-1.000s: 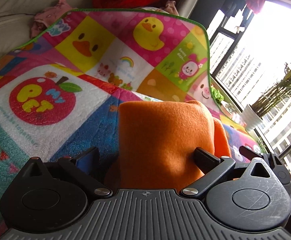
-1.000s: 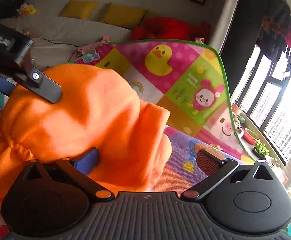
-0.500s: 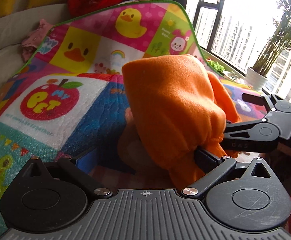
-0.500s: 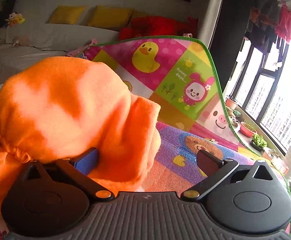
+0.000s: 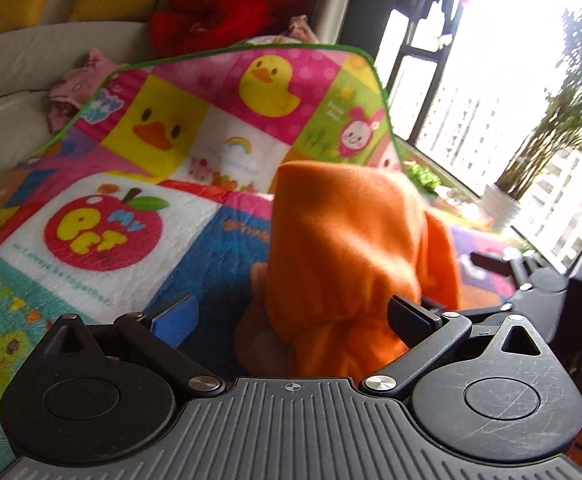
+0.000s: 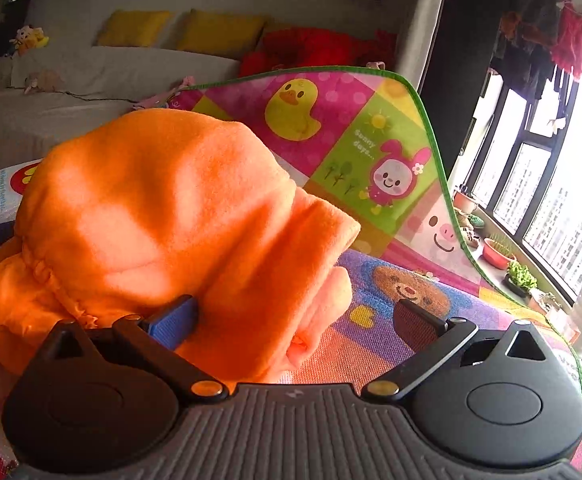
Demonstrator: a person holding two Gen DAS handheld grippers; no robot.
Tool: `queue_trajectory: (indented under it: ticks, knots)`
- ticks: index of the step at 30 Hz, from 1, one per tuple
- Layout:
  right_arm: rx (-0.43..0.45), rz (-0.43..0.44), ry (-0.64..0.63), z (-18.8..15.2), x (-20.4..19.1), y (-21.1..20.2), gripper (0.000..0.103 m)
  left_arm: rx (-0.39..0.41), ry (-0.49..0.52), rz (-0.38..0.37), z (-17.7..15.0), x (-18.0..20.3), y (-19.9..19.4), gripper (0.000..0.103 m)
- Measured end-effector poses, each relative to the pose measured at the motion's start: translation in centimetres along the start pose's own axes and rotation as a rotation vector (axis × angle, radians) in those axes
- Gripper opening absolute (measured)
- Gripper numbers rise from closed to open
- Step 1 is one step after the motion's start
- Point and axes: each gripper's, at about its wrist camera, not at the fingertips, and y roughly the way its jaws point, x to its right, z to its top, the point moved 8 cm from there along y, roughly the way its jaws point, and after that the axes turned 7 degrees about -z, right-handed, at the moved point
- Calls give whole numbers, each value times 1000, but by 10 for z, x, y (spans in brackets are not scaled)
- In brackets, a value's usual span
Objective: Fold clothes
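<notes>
Play mat (image 5: 103, 240): patchwork of ducks, apple and rabbit, spread flat as the folding surface, far edge curling up against a grey sofa (image 6: 91, 80) with yellow cushions (image 6: 219, 34).

Orange fleece garment (image 6: 163, 208): bunched into a rounded heap on the mat, gathered elastic hem toward the cameras, one thick folded edge jutting to the right; not laid flat, so judged mid-handling rather than neatly folded.

Left hand-held gripper (image 5: 291, 320): spread wide, fleece lying between the fingers, right finger (image 5: 411, 314) touching the gathered hem, blue-padded left finger clear; no pinch.

Right hand-held gripper (image 6: 295, 320): likewise spread, blue pad (image 6: 173, 322) against the cloth's underside, other finger over bare mat; placed as if to take the folded edge.
</notes>
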Motion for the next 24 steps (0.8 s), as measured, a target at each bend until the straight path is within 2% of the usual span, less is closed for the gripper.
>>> queue_trajectory:
  ticks: [5, 10, 14, 17, 21, 22, 24]
  knots:
    - [-45, 38, 60, -3, 6, 3, 103, 11, -111, -116, 13, 11, 29, 103]
    - [-38, 64, 74, -7, 7, -5, 103, 21, -209, -220, 25, 21, 54, 103]
    - [-7, 111, 119, -4, 16, -16, 103, 17, -170, -201, 20, 21, 56, 103]
    - [51, 143, 265, 7, 43, -34, 103, 14, -142, -186, 16, 20, 58, 103]
    - [113, 122, 445, 33, 86, -39, 103, 10, -104, -167, 12, 20, 61, 103]
    - [122, 125, 467, 39, 91, -38, 103, 9, -94, -162, 10, 19, 61, 103]
    - [118, 160, 430, 53, 82, -27, 103, 7, -75, -152, 8, 19, 63, 103]
